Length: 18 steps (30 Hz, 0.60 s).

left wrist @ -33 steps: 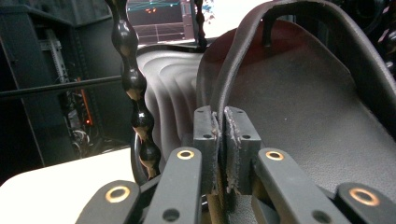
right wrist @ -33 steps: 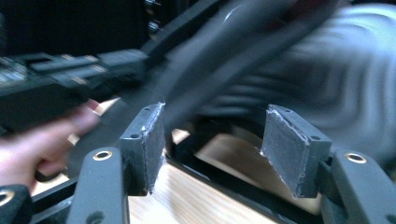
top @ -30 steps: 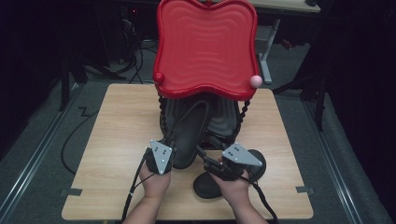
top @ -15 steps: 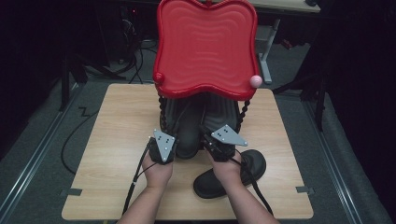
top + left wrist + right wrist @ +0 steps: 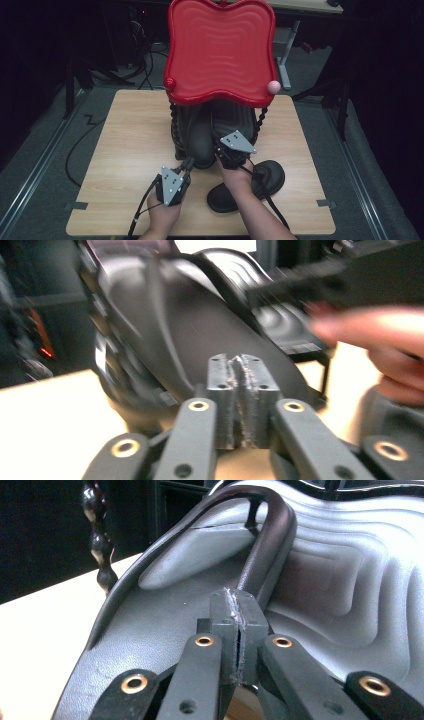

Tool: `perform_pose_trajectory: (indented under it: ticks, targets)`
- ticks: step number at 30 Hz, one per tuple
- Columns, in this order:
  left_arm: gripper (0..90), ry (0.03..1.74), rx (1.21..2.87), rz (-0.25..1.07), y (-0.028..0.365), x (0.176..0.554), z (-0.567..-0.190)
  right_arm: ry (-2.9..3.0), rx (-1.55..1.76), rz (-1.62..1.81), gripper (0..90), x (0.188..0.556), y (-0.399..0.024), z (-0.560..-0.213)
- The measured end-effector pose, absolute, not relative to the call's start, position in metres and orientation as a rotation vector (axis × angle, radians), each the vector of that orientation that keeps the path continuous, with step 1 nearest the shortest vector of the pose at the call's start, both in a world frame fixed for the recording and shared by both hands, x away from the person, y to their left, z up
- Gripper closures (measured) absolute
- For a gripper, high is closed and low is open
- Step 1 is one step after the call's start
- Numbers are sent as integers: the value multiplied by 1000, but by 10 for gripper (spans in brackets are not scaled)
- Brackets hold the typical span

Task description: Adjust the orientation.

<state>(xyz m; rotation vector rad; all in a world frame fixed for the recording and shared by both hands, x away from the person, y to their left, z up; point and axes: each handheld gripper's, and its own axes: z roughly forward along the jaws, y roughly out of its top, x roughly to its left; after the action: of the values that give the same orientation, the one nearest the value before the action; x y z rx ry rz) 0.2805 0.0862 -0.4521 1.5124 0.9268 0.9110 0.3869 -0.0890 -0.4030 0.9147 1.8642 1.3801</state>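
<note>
- Under the red wavy plastic tray (image 5: 220, 50) on the pale wooden table (image 5: 125, 150) stood a dark grey ribbed rubber boot (image 5: 200, 135), toe toward the person.
- Right tool (image 5: 226, 159), jaws pressed together and empty, sat nearest, at the boot's black pull loop (image 5: 267, 540) straight ahead.
- Left tool (image 5: 186, 167), also pressed together, hovered beside the boot's left side.
- Its fallen black mate (image 5: 250, 186) lay under the right wrist, crowding that side.

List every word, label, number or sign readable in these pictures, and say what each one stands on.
No text can be read.
A small pale label on the dark rubber boot in the left gripper view is too blurred to read.
The red tray, the wooden table and the black shoe show no lettering.
</note>
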Motion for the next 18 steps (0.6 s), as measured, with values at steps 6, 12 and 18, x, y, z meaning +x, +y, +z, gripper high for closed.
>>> perform_pose_trajectory:
  ticks: [6,12,18]
  targets:
    - [899,861,1573,902,57,270,-471,1853,935,1391,890,390,-86,-401]
    - [899,902,1575,909,51,290,-478,1845,948,1388,889,390,-87,-401]
    - [899,947,1554,950,62,302,-475,1851,947,1384,855,401,-87,-400]
